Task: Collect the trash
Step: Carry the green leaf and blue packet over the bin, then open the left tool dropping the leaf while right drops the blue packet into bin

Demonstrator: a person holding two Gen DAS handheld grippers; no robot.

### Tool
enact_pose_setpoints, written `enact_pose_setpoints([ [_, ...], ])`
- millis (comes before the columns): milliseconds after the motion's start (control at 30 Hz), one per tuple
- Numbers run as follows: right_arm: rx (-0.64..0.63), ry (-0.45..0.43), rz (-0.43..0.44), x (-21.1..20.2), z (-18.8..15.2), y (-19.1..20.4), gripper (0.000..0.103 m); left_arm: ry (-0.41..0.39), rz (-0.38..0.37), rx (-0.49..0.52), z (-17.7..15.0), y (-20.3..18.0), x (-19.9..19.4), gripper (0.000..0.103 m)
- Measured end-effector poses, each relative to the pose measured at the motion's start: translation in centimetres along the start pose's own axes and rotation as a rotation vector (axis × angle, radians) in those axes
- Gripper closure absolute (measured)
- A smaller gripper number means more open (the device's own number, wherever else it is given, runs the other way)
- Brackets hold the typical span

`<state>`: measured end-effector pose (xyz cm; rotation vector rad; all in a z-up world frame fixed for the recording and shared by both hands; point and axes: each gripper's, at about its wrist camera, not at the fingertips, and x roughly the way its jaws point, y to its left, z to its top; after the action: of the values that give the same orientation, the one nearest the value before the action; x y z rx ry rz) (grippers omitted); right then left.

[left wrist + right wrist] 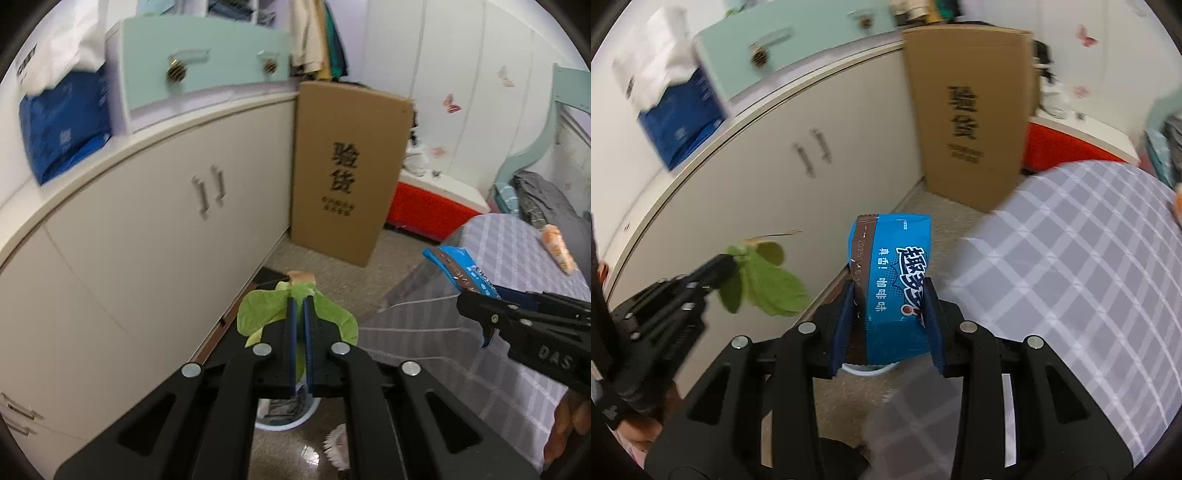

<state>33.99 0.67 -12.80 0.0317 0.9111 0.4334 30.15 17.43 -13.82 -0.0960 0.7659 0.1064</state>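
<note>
Two claws, left view's orange packet

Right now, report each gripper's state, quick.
Left gripper: shut on the green leaves.
Right gripper: shut on the blue snack packet.

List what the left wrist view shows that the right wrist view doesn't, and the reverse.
Only the left wrist view: an orange-and-white packet on the bed and grey clothes behind it. Only the right wrist view: the printed front of the blue snack packet between the right gripper's fingers. Both: the green leaf in the left gripper, cardboard box, white cabinet, and checked bedcover.
</note>
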Motion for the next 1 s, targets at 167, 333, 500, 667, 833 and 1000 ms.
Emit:
enact_pose_setpoints([
  [167, -0.063, 0.051, 0.051, 3.5, 0.5, 4.4, 0.068, 0.056, 0.023, -0.026, -1.1, 2.6, 2.5, 0.099],
  [333, -0.089, 0.096, 0.063, 6.7, 0.4, 6.4, 0.068, 0.101, 0.036, -0.040, -1.9, 3.8, 4.7, 0.099],
  [500, -0.093, 0.130, 0.053, 9.2, 0.0, 6.1, 0.068, 0.142, 0.037, -0.029, -2.2, 4.2, 7.1, 0.099],
  [667, -0.080, 0.168, 0.045, 10.9, -0.1, 5.0, 0.068, 0.160, 0.056, -0.011, -1.6, 4.4, 9.2, 0.099],
  [833, -0.136, 0.132, 0.024, 10.8, -0.4, 5.9, 0.067, 0.213, 0.027, -0.022, -2.5, 4.6, 11.7, 0.097],
  [1000, -0.125, 0.123, 0.016, 11.1, -0.2, 5.7, 0.066, 0.263, 0.037, -0.051, -3.2, 4.7, 13.3, 0.033],
])
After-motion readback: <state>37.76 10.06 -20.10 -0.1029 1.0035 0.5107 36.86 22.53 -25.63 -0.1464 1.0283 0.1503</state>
